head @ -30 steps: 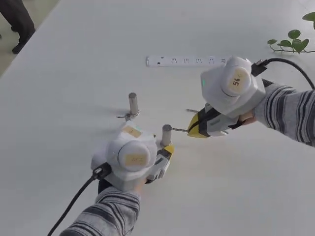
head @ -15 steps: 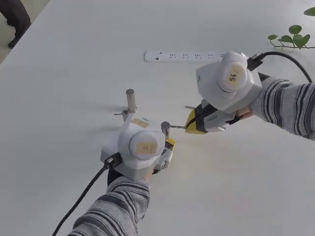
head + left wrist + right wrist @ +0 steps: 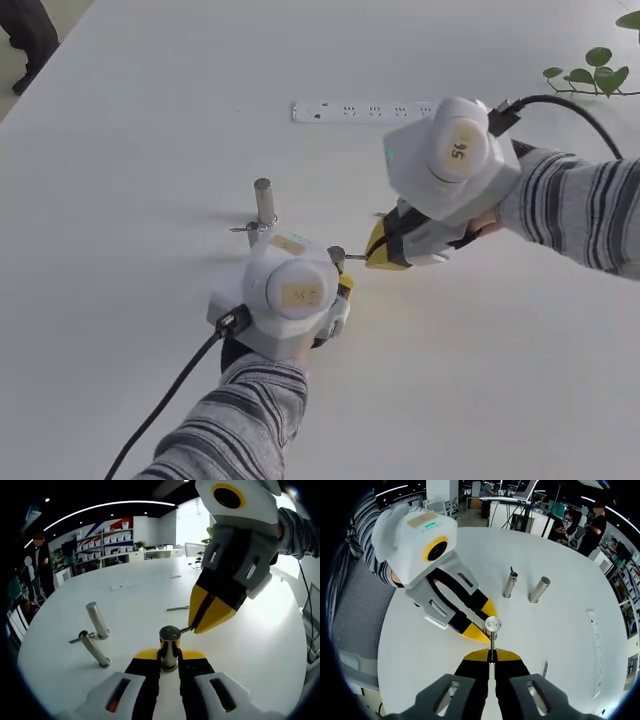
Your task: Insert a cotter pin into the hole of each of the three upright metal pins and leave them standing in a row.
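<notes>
The metal pin (image 3: 169, 645) stands upright on the white table (image 3: 150, 130), clamped near its base between the closed jaws of the left gripper (image 3: 169, 656). The right gripper (image 3: 491, 656) is clenched on a cotter pin (image 3: 491, 642), held level with its tip at the side of the metal pin's head. Whether the tip has entered the hole cannot be determined. In the left gripper view, the right gripper's yellow jaw tips sit just beside the pin head, to its right. A second pin (image 3: 97, 621) and a third pin (image 3: 93, 647) stand near each other to the left, and the third carries a fitted cotter pin (image 3: 77, 639) through its head. A spare cotter pin (image 3: 177, 608) lies flat on the table beyond the grippers. A power strip (image 3: 365, 110) lies farther back, and a plant (image 3: 590, 80) sits at the table's far right. Shelving (image 3: 100, 544) with bins lines the room's rear wall.
</notes>
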Action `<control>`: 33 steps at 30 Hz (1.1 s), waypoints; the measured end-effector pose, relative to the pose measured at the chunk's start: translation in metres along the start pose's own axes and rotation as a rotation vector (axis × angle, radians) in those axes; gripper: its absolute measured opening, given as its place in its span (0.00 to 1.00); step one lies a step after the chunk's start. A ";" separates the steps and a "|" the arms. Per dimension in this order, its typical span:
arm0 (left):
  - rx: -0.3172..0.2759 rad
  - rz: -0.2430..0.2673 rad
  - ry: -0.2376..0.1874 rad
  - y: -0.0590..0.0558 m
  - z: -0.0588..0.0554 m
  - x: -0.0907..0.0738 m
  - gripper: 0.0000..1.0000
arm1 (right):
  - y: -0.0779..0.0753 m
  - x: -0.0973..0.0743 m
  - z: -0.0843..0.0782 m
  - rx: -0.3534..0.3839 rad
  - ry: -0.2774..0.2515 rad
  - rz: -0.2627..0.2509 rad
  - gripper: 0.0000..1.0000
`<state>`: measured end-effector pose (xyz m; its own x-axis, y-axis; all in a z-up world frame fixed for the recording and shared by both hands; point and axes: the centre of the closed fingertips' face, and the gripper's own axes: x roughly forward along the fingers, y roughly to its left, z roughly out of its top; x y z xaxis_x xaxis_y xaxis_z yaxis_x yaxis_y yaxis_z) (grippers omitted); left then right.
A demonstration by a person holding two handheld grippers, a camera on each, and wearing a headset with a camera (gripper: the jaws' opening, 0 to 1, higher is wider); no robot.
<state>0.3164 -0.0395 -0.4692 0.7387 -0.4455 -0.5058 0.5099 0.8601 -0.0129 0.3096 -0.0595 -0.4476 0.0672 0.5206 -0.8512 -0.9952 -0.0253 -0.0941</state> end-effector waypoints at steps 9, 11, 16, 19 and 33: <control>-0.003 -0.004 -0.002 0.000 -0.001 0.000 0.10 | 0.001 0.005 0.009 0.015 -0.002 -0.003 0.00; -0.008 -0.002 -0.008 0.000 -0.002 0.000 0.10 | 0.000 0.006 0.011 0.013 -0.002 -0.006 0.00; -0.008 0.000 -0.011 0.001 -0.002 0.000 0.10 | 0.001 0.008 0.014 0.019 -0.004 -0.003 0.00; -0.009 0.006 -0.013 0.001 -0.002 0.000 0.10 | 0.001 0.010 0.017 0.022 -0.007 -0.004 0.00; -0.026 0.031 -0.013 0.001 -0.004 -0.001 0.10 | 0.008 0.001 0.026 0.026 -0.051 -0.021 0.05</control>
<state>0.3144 -0.0368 -0.4723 0.7598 -0.4215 -0.4951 0.4752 0.8796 -0.0196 0.2997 -0.0373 -0.4361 0.0847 0.5638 -0.8215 -0.9952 0.0078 -0.0972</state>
